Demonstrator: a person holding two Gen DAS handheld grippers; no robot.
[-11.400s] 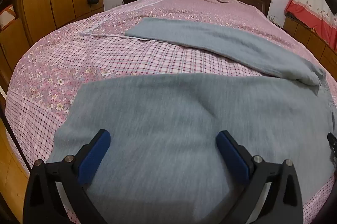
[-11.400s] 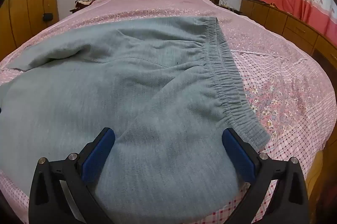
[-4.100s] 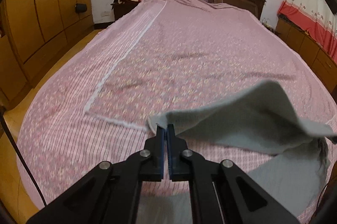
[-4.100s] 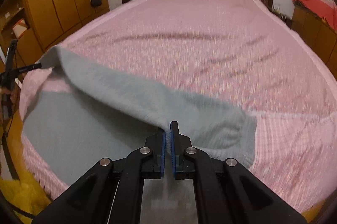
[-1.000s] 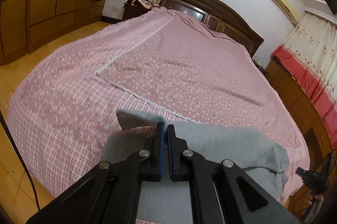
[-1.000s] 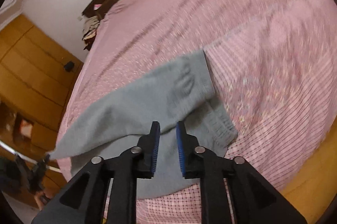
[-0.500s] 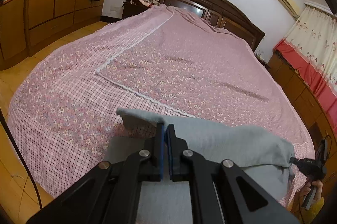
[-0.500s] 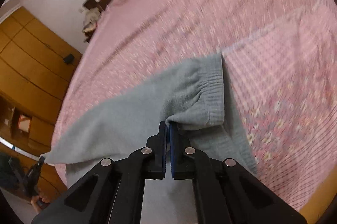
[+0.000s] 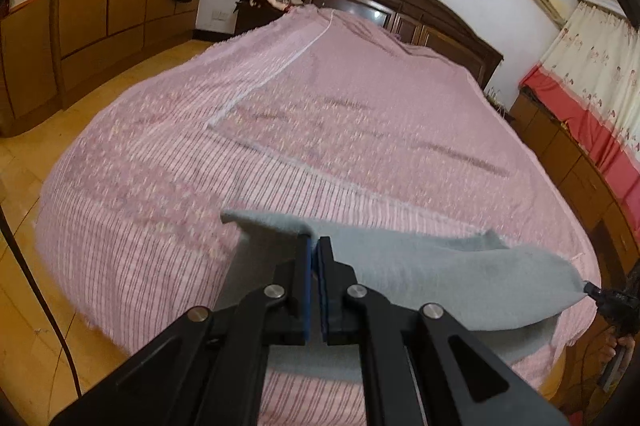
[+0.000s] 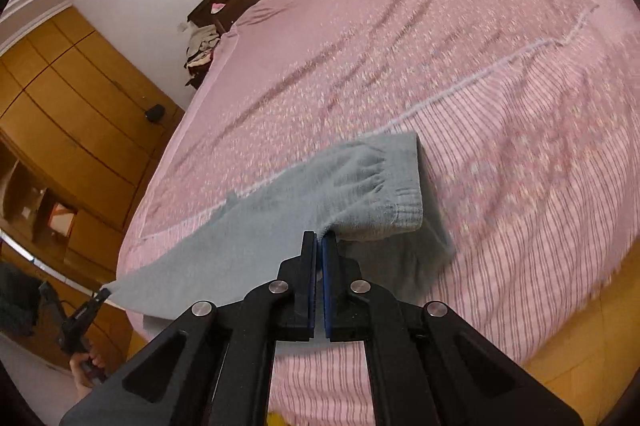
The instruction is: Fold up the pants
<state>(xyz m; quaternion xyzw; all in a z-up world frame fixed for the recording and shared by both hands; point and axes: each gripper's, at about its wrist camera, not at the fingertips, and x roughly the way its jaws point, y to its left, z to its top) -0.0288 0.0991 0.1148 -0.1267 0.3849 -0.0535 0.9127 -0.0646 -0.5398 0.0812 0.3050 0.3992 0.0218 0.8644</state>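
Two clamped grippers shared one soft load at the near end of the pink bedspread [image 9: 360, 130]: the grey pants [image 10: 280, 226], limp and light, sagged between them. The left gripper [image 9: 315, 246] pinched the leg-hem end, and the right gripper [image 10: 320, 238] the elastic waistband, probably the firmer hold since fleece bunches.

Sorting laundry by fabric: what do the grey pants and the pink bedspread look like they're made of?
The grey pants look like soft, matte knit fleece or sweatshirt jersey: fuzzy surface, gathered elastic waistband, limp drape. The pink bedspread looks like thin woven cotton or a blend, matte, printed with small flowers and checks; motion blur leaves the weave unclear.
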